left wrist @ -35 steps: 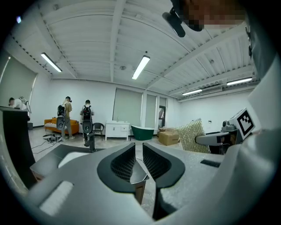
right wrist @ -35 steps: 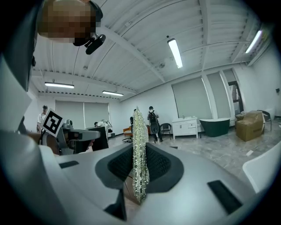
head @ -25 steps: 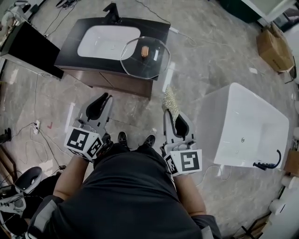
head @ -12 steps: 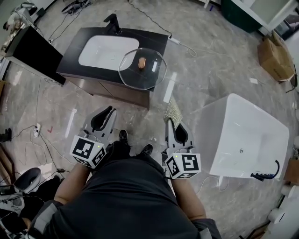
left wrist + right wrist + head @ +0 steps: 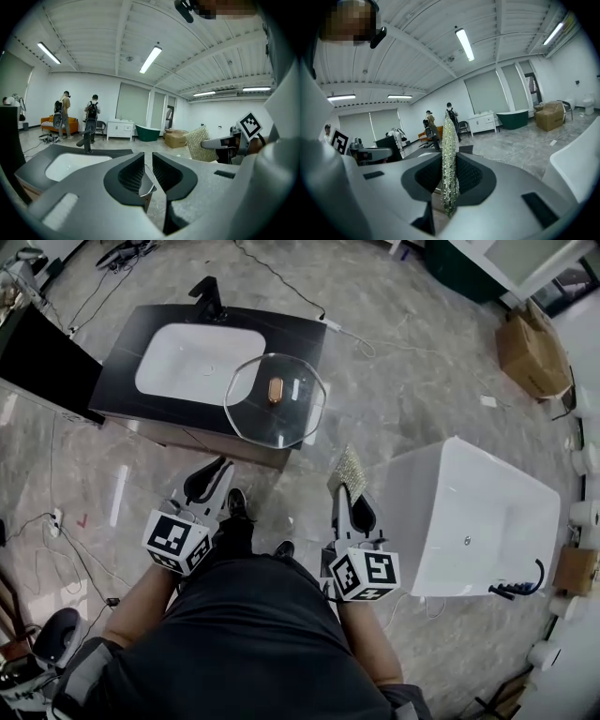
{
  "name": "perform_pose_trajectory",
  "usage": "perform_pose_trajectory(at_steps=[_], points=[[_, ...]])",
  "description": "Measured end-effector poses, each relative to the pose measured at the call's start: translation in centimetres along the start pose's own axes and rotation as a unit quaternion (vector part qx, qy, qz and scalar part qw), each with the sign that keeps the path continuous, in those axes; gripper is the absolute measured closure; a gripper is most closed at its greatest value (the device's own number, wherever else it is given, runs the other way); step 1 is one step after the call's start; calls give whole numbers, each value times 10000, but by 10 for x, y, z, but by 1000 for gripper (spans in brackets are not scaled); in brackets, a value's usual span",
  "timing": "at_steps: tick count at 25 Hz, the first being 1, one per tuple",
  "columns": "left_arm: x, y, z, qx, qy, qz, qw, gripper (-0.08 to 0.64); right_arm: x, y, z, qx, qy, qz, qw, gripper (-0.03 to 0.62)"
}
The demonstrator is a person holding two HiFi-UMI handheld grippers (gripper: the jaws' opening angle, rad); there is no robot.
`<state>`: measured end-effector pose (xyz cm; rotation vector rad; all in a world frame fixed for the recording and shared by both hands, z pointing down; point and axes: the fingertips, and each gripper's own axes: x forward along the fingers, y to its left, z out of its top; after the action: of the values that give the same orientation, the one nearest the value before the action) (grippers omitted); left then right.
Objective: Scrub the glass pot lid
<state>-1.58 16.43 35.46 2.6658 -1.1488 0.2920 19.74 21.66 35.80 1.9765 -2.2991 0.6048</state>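
The round glass pot lid [image 5: 275, 399] with a brown knob lies on the right end of a black vanity counter [image 5: 305, 326], overhanging its front edge. My left gripper [image 5: 221, 465] hangs well short of the lid, jaws nearly together with nothing between them. In the left gripper view the left gripper [image 5: 148, 157] shows only a thin slit, with the lid's rim [image 5: 149, 180] behind it. My right gripper [image 5: 348, 493] is shut on a sparkly metallic scrubbing pad [image 5: 349, 471] that stands upright. The right gripper view shows the right gripper [image 5: 450, 161] clamping the pad [image 5: 448, 136].
A white basin [image 5: 197, 352] with a black faucet [image 5: 208, 289] fills the counter's left part. A white bathtub [image 5: 478, 512] stands at my right, a cardboard box [image 5: 528, 345] beyond it. Cables run across the marble floor. Two people [image 5: 63, 115] stand far off.
Both grippers have drawn back toward my body and sit lower in the head view. The vanity and lid have slid left in the picture. The pad stays clamped in the right gripper.
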Motion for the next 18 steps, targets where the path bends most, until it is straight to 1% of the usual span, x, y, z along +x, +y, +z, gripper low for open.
perform_pose_trajectory(at_steps=[6, 9, 11, 14, 16, 18], points=[[44, 60, 19, 115, -52, -448, 9989, 506, 56, 10, 19, 19, 3, -455, 9990, 529], [59, 89, 21, 143, -35, -619, 9980, 506, 82, 18, 21, 46, 75, -613, 9981, 530], [69, 108, 15, 114, 32, -672, 9977, 506, 98, 22, 18, 40, 171, -681, 9975, 529], [78, 129, 5, -30, 200, -669, 9976, 506, 116, 24, 13, -32, 417, -743, 9964, 529], [86, 138, 1, -74, 304, -663, 9973, 506, 128, 16, 13, -125, 580, -823, 9948, 529], [96, 143, 0, -72, 369, -654, 9971, 506, 143, 7, 15, -298, 641, -839, 9940, 529]])
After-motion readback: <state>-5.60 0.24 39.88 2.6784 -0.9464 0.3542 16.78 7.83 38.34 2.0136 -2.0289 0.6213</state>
